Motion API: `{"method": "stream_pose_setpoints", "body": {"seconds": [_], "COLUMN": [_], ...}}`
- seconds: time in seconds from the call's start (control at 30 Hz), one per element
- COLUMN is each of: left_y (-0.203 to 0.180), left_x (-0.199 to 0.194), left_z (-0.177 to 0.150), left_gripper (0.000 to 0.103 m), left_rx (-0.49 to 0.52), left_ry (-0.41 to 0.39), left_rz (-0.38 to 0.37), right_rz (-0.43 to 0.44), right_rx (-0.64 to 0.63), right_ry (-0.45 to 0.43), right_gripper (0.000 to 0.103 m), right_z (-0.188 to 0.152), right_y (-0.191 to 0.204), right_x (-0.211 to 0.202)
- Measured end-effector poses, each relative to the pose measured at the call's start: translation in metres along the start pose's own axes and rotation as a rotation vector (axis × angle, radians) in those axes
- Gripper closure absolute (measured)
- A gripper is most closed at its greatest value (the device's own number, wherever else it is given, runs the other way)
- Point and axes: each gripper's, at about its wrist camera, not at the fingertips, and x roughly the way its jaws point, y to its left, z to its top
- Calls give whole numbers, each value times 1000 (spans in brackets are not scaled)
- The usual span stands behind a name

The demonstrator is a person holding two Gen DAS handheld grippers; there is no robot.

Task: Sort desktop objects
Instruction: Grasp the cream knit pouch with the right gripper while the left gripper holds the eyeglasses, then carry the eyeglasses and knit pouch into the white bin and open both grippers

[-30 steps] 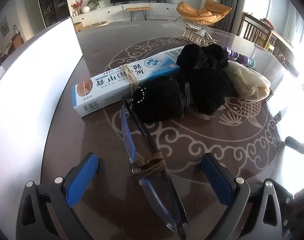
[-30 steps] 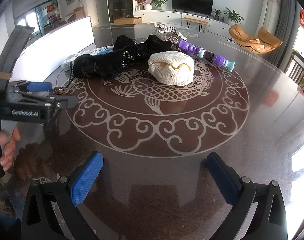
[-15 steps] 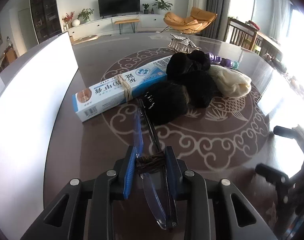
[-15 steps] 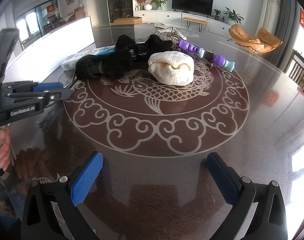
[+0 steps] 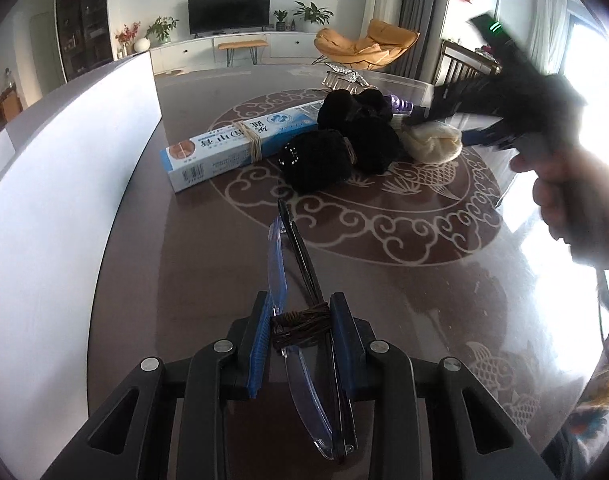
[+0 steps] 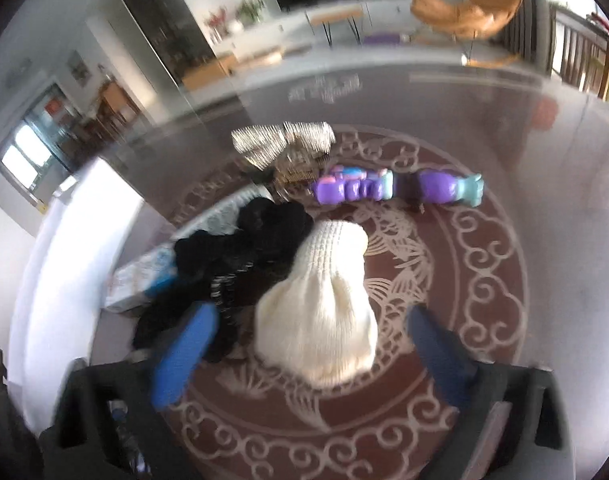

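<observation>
Glasses sit clamped in left hand-held gripper above table.

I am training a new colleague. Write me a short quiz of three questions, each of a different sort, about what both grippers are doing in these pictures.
1. True or false: the left gripper has its jaws closed on the folded blue-framed glasses bound with brown cord.
2. Multiple choice: which thing lies between the open jaws of the right gripper? A) the purple and teal plastic toy B) the cream knitted hat C) the long blue and white cardboard box
3. Fill in: beside the cream hat lies a pile of ____ fuzzy fabric.

Key: 1 true; 2 B; 3 black
</observation>
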Motion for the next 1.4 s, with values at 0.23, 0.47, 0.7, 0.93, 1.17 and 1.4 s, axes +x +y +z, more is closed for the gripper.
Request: {"method": "stream_pose_setpoints", "body": {"seconds": [0.23, 0.47, 0.7, 0.93, 1.17, 1.4], "left_y": [0, -22, -25, 10, 82, 177], "left_x": [-20, -56, -101, -155, -202, -212], "left_z": [-11, -7, 4, 17, 26, 23], "left_gripper": [74, 74, 74, 74, 74, 74], "left_rx": [-35, -36, -14, -61, -85, -182], "left_ry": [-44, -125, -194, -290, -342, -282], "left_rz": [-72, -141, -155, -168, -50, 91], "right_rz": [68, 206, 271, 341, 463, 597], "right_rx": [-45, 61, 33, -60, -213, -318], "right_ry": [-68, -129, -154, -176, -179, -169], "right_gripper": [54, 54, 54, 54, 54, 54], "right_z": [-73, -159, -167, -151, -121, -98], "right_y": [-3, -10, 16, 73, 180, 290], "right_x": [-50, -101, -117, -129, -133, -123]}}
